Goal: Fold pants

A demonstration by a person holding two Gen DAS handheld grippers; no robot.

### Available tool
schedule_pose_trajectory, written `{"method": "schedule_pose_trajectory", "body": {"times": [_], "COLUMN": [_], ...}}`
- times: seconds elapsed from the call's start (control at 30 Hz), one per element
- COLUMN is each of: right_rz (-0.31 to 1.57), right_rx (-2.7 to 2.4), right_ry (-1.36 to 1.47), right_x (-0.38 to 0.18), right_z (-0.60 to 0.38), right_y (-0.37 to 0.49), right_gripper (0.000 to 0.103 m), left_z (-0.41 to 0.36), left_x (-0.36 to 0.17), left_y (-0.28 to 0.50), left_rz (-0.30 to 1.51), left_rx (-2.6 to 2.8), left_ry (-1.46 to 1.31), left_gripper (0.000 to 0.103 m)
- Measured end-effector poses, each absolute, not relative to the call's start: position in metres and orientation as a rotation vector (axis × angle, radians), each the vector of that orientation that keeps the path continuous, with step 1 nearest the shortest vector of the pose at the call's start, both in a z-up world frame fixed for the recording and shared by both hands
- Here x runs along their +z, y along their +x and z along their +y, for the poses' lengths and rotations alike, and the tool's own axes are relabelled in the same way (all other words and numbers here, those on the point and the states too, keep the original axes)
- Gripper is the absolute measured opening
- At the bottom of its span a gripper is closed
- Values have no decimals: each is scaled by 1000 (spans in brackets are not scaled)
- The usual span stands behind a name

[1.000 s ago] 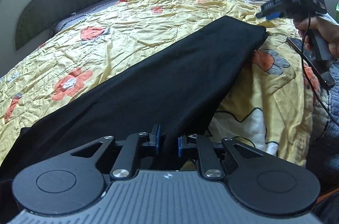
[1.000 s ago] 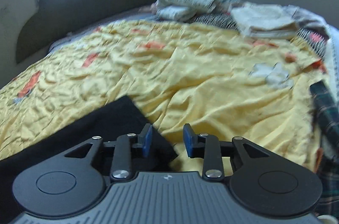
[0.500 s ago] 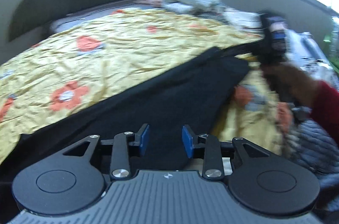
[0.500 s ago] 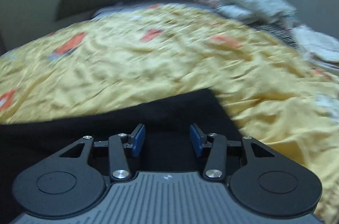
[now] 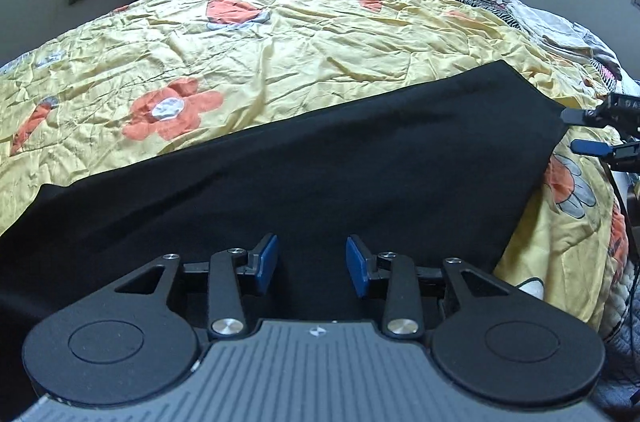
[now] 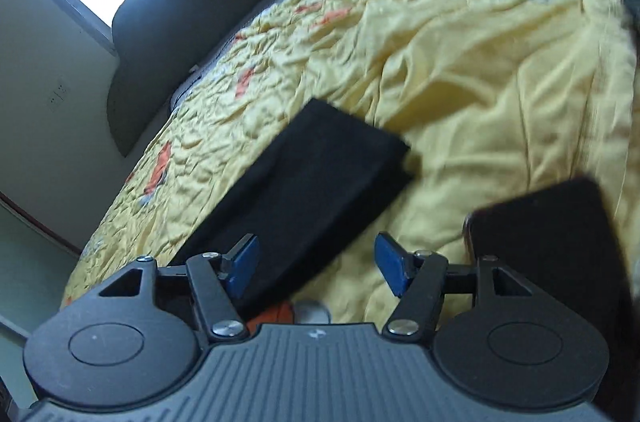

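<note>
Across the yellow quilt (image 5: 320,34) lie long black pants (image 5: 320,162), both grippers (image 5: 312,264) (image 6: 318,264) agape and empty; next fold likely needs an end pinched.

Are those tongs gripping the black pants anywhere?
No. Both the left tongs and right tongs are open; the black fabric pants lie loose.
</note>
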State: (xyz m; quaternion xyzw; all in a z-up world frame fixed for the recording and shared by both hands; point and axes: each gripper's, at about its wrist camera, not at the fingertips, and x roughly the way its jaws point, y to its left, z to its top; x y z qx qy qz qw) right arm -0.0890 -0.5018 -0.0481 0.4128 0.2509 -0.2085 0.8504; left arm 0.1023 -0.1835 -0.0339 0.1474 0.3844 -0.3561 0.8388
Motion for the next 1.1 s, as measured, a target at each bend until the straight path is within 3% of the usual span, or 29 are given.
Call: {"method": "schedule_pose_trajectory", "body": {"times": [0.23, 0.5, 0.6, 0.67, 0.73, 0.97, 1.1], "right_rz": [516, 333, 333, 349, 352, 346, 378], "right_rx": [-396, -495, -528, -546, -546, -536, -527], "right_ry": [853, 890, 873, 870, 883, 809, 608], "right_x": [-54, -67, -69, -71, -74, -67, -48], "right_z": [-494, -518, -528, -534, -539, -535, -514], "right_y": [-64, -44, -31, -25, -23, -20, -9], "right_gripper": [64, 63, 44, 23, 13, 7, 7], "left_z": [-188, -189, -190, -192, -195, -211, -225], "left_x": [-34, -32, -29, -26, -24, -22, -19], "left_y": [100, 102, 103, 104, 106, 118, 132], "left_rz": [816, 814, 811, 809, 808, 854, 908], "left_rx": [-743, -730, -726, -724, -723, -753, -789], "left_ry": [305, 291, 271, 260, 248, 155, 55], "left_gripper": [46, 47, 47, 47, 47, 50, 51]}}
